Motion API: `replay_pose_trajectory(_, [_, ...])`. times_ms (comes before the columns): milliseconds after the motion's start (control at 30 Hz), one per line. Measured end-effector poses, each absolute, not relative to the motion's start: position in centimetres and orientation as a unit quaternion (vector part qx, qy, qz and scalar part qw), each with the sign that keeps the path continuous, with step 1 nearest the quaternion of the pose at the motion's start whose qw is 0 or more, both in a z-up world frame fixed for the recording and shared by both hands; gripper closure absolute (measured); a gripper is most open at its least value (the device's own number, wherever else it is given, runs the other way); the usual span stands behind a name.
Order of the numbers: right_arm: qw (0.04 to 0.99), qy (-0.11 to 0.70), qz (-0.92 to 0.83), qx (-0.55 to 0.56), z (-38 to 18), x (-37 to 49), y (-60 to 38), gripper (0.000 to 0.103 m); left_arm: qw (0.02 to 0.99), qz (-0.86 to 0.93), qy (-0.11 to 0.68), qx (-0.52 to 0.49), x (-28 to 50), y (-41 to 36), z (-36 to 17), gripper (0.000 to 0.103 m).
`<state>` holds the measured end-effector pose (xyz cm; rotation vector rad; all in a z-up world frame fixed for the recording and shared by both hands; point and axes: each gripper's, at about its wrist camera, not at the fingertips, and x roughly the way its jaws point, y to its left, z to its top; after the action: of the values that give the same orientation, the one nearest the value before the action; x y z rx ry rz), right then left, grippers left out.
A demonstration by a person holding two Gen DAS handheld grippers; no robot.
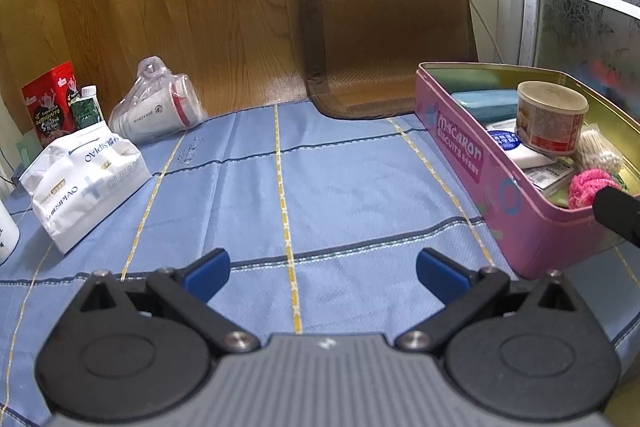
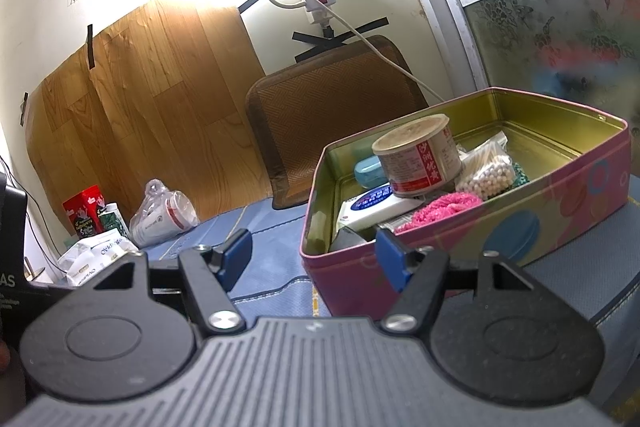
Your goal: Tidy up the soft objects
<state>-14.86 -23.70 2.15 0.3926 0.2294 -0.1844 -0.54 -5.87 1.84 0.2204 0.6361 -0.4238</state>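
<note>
A pink biscuit tin (image 1: 472,163) (image 2: 500,239) stands open on the blue cloth at the right. Inside it lie a pink knitted soft piece (image 1: 588,187) (image 2: 444,207), a bag of cotton swabs (image 2: 488,171), a round can (image 1: 550,117) (image 2: 418,157), a teal case (image 1: 486,103) and a white box (image 2: 374,207). My left gripper (image 1: 323,275) is open and empty, low over the cloth left of the tin. My right gripper (image 2: 314,259) is open and empty at the tin's near left corner. Its dark body shows at the right edge of the left wrist view (image 1: 618,213).
A white tissue pack (image 1: 86,175) (image 2: 96,255), a bagged white mug (image 1: 160,107) (image 2: 164,213), a red box (image 1: 50,101) and a small bottle (image 1: 90,107) stand at the left. A brown woven mat (image 1: 388,39) leans on the back wall. A power cable (image 2: 372,39) hangs behind the tin.
</note>
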Motion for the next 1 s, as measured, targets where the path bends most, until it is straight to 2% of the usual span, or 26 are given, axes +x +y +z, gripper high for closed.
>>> replay_pose_trajectory(1000, [0.969,0.107,-0.097,0.2,2.09,-15.06,-23.82,0.033,0.921,-0.211,0.306,0.12,-0.85,-6.6,1.86,0.0])
